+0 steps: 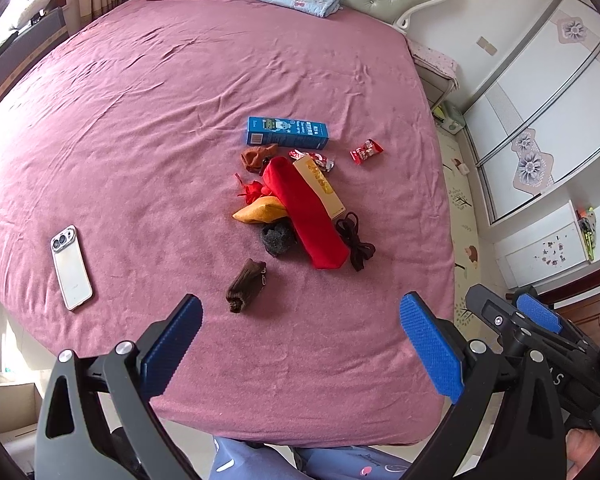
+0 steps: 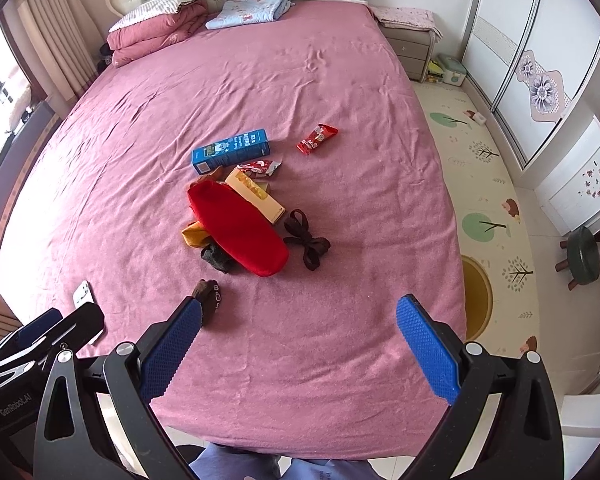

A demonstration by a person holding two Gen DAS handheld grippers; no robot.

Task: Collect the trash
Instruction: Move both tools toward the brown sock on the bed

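Note:
A heap lies mid-bed on the pink sheet: a blue carton, a red snack wrapper apart to the right, a crumpled red wrapper, a cream box, a long red cloth pouch, an orange pouch, dark laces and a brown sock. My left gripper and right gripper are both open and empty, above the bed's near edge, short of the heap.
A white phone lies on the bed at the left. Folded pink quilt and blue blanket sit by the headboard. A nightstand, wardrobe and a green stool stand right of the bed.

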